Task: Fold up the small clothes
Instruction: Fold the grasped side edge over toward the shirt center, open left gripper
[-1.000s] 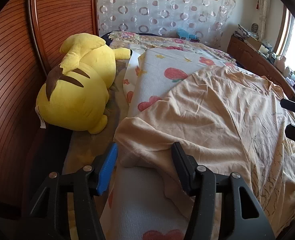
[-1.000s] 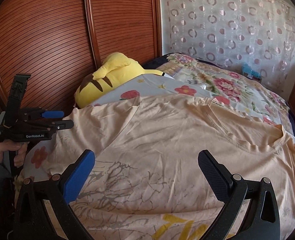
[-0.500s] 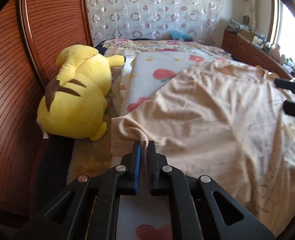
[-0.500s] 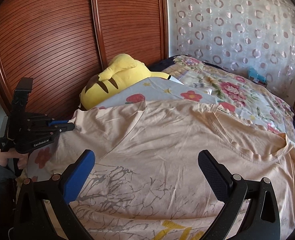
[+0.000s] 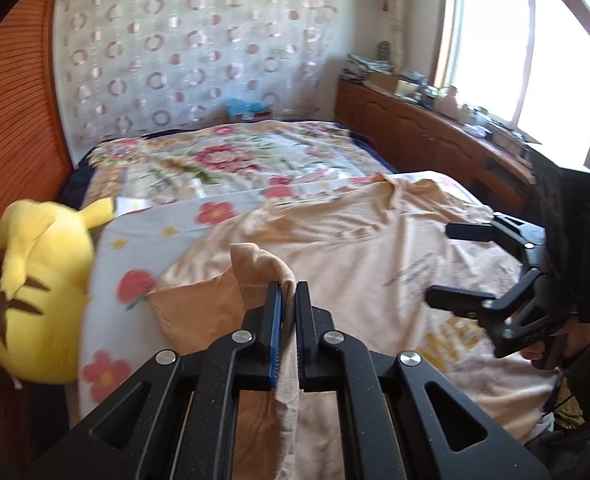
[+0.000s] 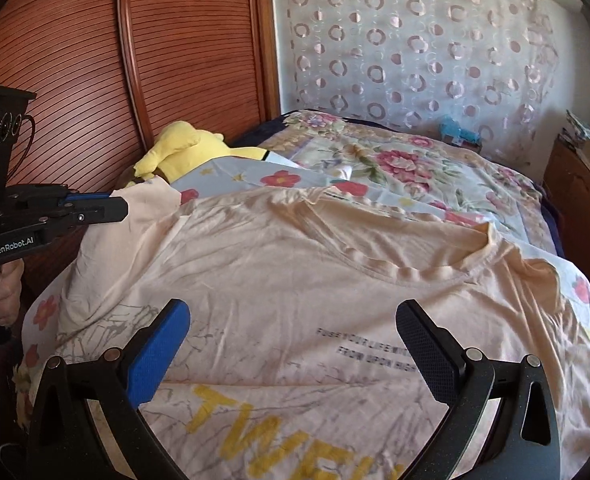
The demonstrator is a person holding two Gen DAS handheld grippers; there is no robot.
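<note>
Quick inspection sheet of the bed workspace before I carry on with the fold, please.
Surface: bed with floral bedspread, a flowered sheet under the garment.
Job's things: peach T-shirt spread flat, print up; its sleeve lifted.
Clutter: yellow plush toy beside the shirt; blue object at the far edge.
Grippers: left gripper shut on the sleeve; right gripper open above the shirt.
Cables: thin black cable by the right hand.
Surroundings: slatted wooden wardrobe doors, circle-patterned curtain, cluttered wooden cabinet, window.

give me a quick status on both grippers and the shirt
Left hand-held gripper shut on T-shirt sleeve, lifted. Right hand-held gripper open over shirt front, holding nothing. Yellow plush toy beside the shirt, not touching.
</note>
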